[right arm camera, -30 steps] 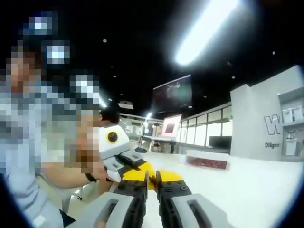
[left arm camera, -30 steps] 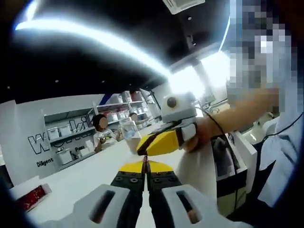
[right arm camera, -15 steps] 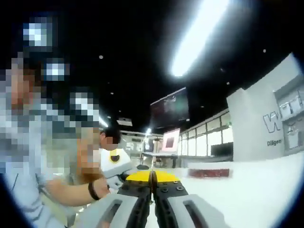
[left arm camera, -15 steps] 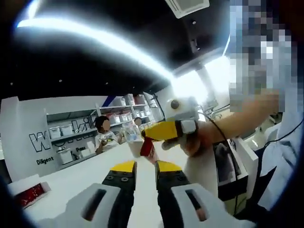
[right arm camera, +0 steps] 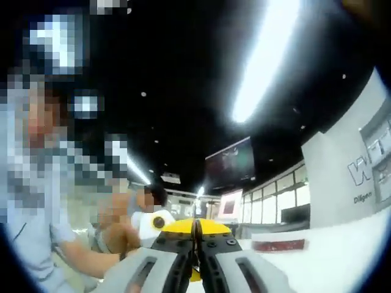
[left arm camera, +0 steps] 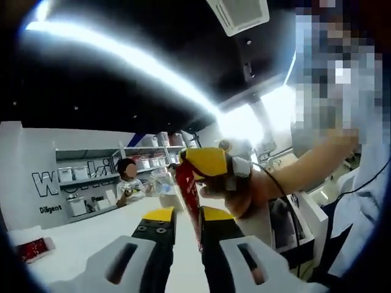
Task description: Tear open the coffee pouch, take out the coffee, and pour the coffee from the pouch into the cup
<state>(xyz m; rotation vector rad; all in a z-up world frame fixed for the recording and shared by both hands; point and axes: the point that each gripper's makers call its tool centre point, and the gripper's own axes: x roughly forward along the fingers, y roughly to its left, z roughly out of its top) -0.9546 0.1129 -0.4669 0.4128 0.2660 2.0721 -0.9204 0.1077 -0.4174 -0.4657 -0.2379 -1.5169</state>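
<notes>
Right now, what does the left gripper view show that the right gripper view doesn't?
Left gripper view: the red pouch hanging from the shut right hand-held gripper, seen across the gap of the open left hand-held gripper; shelves behind.
Right gripper view: a dark hanging screen and a row of windows.
Both: the white table, a red box on it, a ceiling light strip and the lettered wall.

left gripper (left arm camera: 183,215): yellow tips, black jaws, grey housings | wrist (left arm camera: 276,174): black band
</notes>
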